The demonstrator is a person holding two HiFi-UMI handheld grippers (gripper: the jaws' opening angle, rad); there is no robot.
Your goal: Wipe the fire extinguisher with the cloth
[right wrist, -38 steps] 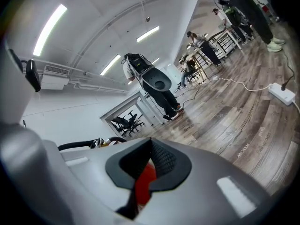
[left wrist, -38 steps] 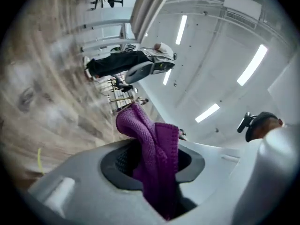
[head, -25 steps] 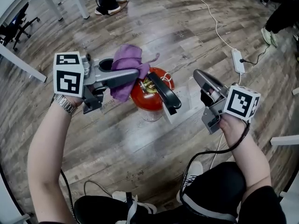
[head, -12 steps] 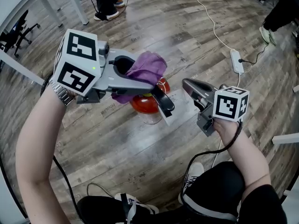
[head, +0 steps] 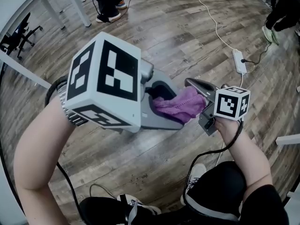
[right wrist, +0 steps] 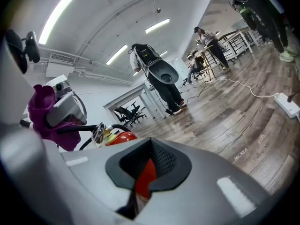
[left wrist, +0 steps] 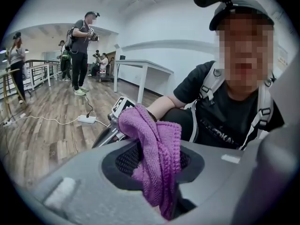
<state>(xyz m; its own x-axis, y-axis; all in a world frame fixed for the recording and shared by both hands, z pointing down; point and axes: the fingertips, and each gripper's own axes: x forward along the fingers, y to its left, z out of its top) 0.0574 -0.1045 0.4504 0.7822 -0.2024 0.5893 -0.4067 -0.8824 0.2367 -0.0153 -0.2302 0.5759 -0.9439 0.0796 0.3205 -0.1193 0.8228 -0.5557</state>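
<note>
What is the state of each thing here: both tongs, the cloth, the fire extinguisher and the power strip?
Left tongs: shut on the purple cloth.
Right tongs: shut, holding nothing.
Purple cloth: bunched, pinched in the left tongs, held in the air.
Fire extinguisher: gripped by neither tongs.
Power strip: on the floor, one black plug in it.

Behind the left gripper (head: 174, 112), fire extinguisher (right wrist: 123, 138) wholly hidden in the head view, mostly covered by the right gripper (head: 196, 86) in its own view, cloth (left wrist: 157, 153) lower end buried between the left gripper's jaws
</note>
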